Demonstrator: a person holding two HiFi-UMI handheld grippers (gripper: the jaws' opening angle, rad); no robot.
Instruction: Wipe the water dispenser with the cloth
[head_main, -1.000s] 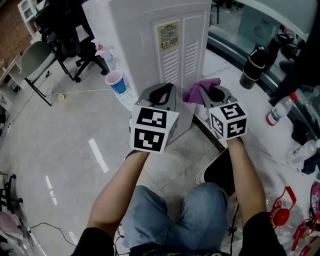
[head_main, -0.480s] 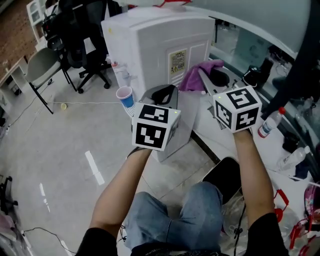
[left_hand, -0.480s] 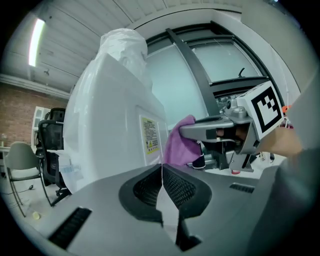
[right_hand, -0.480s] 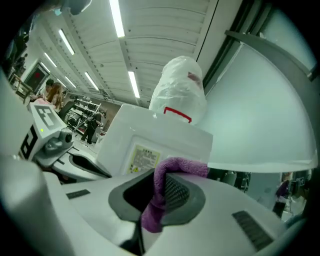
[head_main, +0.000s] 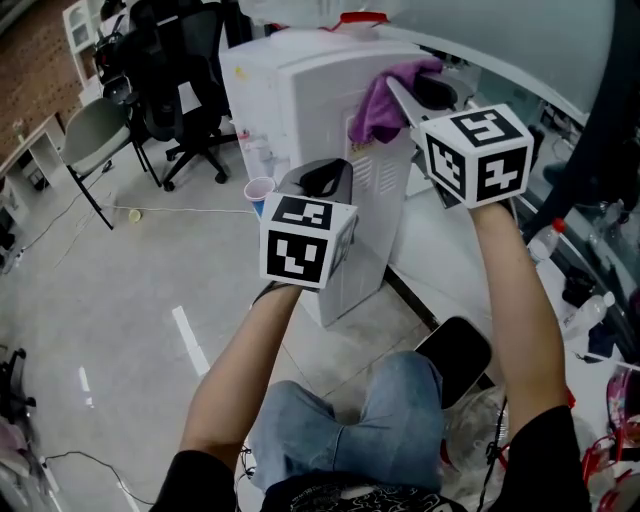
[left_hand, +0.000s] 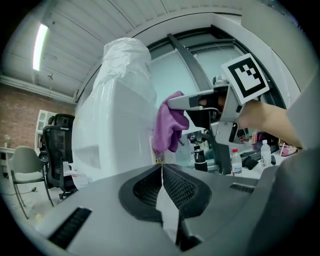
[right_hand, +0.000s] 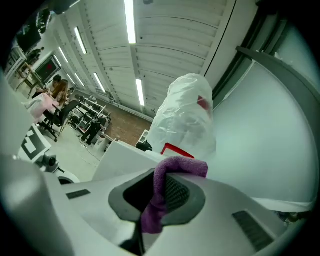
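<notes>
The white water dispenser (head_main: 300, 90) stands on the floor ahead of me, its back panel with vents and a label facing me. A plastic-wrapped bottle (right_hand: 187, 112) sits on its top. My right gripper (head_main: 395, 90) is raised level with the dispenser's top edge and is shut on a purple cloth (head_main: 385, 95), which hangs against the upper back corner. The cloth (right_hand: 160, 200) drapes between the right jaws. My left gripper (head_main: 318, 182) is lower, close to the dispenser's back, shut with nothing in it. From the left gripper view the cloth (left_hand: 167, 125) dangles beside the dispenser (left_hand: 115, 130).
A blue paper cup (head_main: 261, 190) sits at the dispenser's left side. Office chairs (head_main: 170, 70) stand on the floor behind. A white counter (head_main: 450, 250) to the right carries plastic bottles (head_main: 548, 240) and dark items. A black shoe (head_main: 455, 355) rests by my knee.
My right gripper has lifted the purple cloth from low beside the dispenser up to its top edge. The left gripper has stayed about where it was.
</notes>
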